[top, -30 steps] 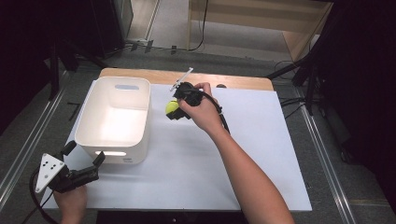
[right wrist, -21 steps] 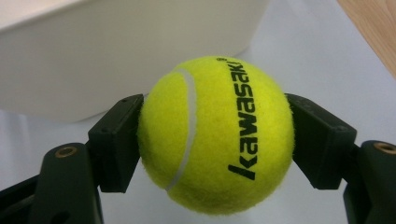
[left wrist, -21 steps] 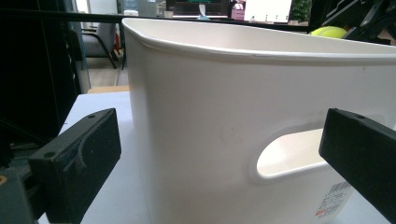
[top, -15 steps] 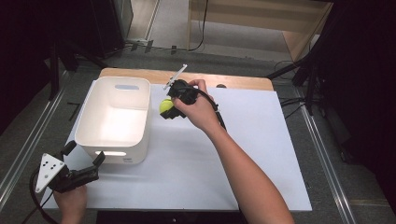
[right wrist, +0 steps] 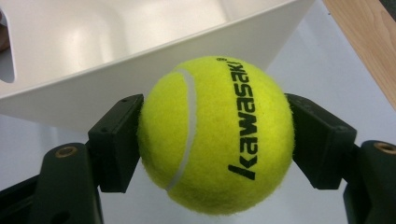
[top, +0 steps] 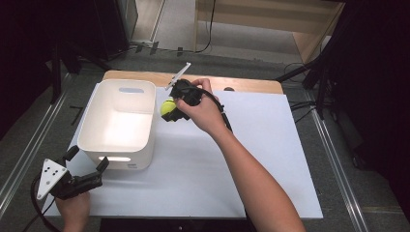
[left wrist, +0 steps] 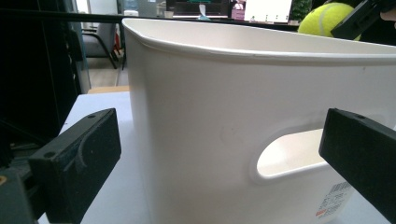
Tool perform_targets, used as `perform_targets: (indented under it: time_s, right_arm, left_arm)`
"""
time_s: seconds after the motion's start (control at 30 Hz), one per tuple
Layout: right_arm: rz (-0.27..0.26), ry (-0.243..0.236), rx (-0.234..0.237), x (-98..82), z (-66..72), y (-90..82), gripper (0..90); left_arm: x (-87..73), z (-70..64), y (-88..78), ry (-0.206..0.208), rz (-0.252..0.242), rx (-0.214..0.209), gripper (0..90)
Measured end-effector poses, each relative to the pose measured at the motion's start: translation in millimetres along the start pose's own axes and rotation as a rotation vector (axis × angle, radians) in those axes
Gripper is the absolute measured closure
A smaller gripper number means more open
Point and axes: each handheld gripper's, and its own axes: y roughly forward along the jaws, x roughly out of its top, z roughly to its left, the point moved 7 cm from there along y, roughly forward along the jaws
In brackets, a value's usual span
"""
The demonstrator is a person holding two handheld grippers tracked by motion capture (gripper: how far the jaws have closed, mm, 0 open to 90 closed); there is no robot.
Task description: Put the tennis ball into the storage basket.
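Observation:
A yellow tennis ball point(right wrist: 215, 135) with black lettering sits clamped between the two black jaws of my right gripper point(right wrist: 215, 140). In the high view that gripper point(top: 170, 111) holds the ball point(top: 168, 106) in the air just right of the white bin point(top: 117, 124), near its far right rim. My left gripper point(top: 87, 164) rests at the table's near left corner, open, its jaws spread toward the bin's near wall with the handle cut-out point(left wrist: 289, 154). From there the ball point(left wrist: 324, 19) peeks above the bin's far rim.
The white bin point(left wrist: 224, 102) stands on a white sheet point(top: 251, 154) covering the table. A wooden strip point(top: 227, 83) runs along the far edge. Metal rails and dark stands flank the table on both sides.
My right gripper has carried the ball up and leftward, toward the bin's right rim. The left gripper has stayed where it was.

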Motion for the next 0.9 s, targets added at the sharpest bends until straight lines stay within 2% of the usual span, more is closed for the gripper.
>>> perform_targets:
  time_s: [0.37,0.9]
  right_arm:
    - [-0.018,-0.014,0.018,9.9,6.4,-3.9,24.1]
    - [-0.03,-0.042,0.019,30.9,13.1,-7.5,24.1]
  left_arm:
    - [0.1,0.1,-0.1,-0.002,-0.001,-0.001,0.0]
    - [0.2,0.3,-0.2,-0.003,-0.001,-0.002,0.0]
